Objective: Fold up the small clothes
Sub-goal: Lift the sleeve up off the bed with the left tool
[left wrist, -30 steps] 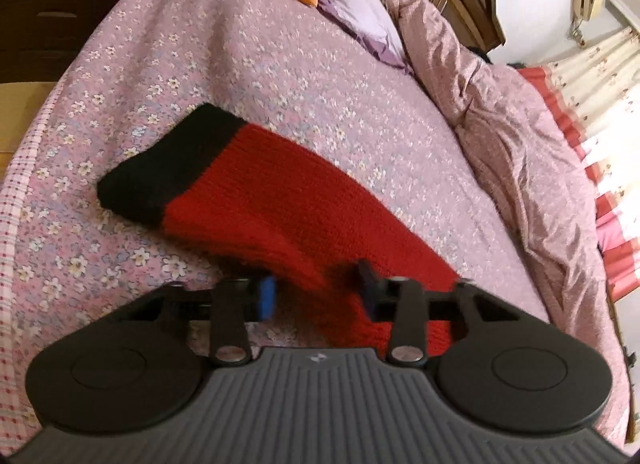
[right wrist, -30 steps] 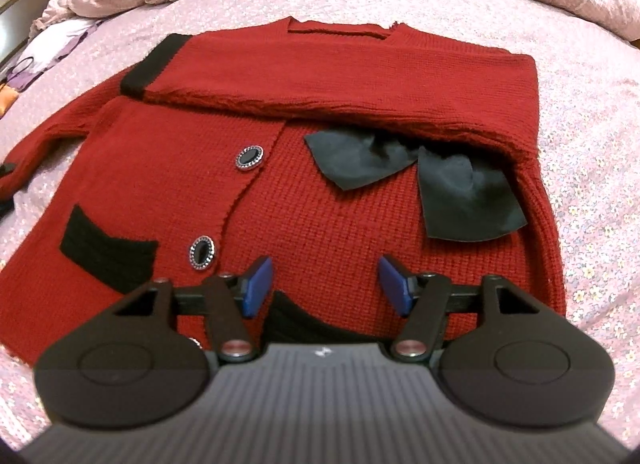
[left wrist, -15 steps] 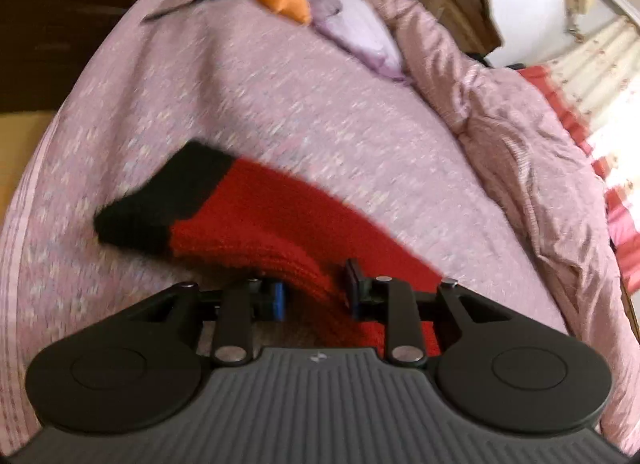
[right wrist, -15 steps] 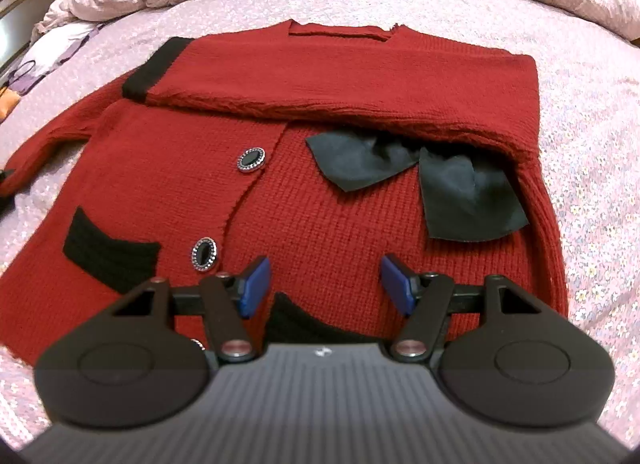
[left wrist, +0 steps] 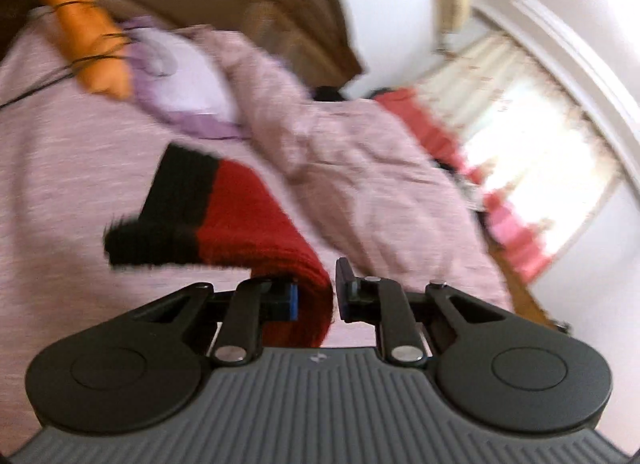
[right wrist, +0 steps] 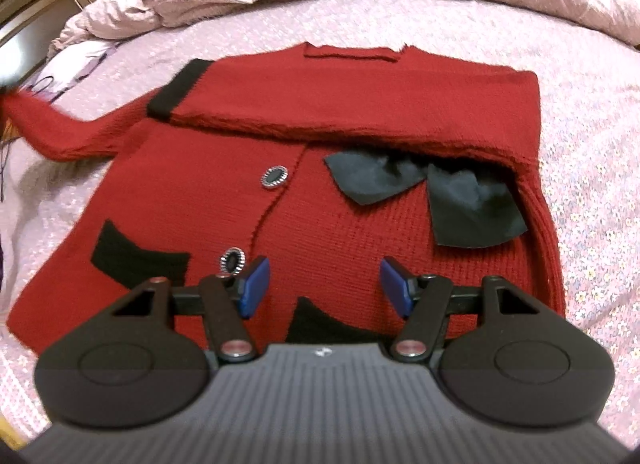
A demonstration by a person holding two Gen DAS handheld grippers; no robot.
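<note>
Quilt (left wrist: 360, 152) bunched beside sleeve (left wrist: 248, 216).

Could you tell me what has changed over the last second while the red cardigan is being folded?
The left gripper has just closed its jaws on the sleeve and lifted it off the bedspread. The right gripper stayed open over the cardigan, whose other sleeve remains folded across.
</note>
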